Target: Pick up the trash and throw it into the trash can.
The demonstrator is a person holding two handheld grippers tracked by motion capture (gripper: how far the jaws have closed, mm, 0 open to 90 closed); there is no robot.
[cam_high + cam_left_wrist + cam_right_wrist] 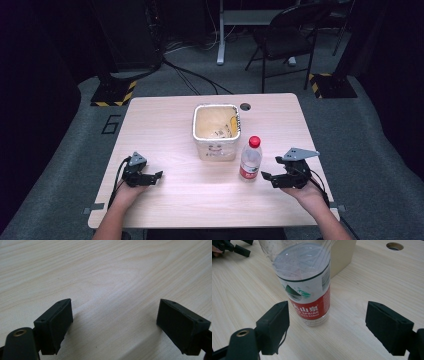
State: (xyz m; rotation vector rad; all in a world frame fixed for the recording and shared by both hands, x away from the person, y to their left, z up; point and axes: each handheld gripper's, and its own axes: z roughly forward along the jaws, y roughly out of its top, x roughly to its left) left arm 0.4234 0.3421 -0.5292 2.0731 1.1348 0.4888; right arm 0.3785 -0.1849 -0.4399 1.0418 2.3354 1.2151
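Grey carpet floor (380, 165), black chair (287, 37) behind.

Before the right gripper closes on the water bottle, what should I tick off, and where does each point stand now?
1. Right gripper open: ok, jaws spread wide.
2. Water bottle upright on the table: ok.
3. Red cap on: ok.
4. Bottle between the right jaws: not ok, it stands just ahead of them and toward the left pad.
5. Left gripper out of the way: ok, open over bare wood.
6. Square bucket apart from the bottle: cannot tell, they stand very close.
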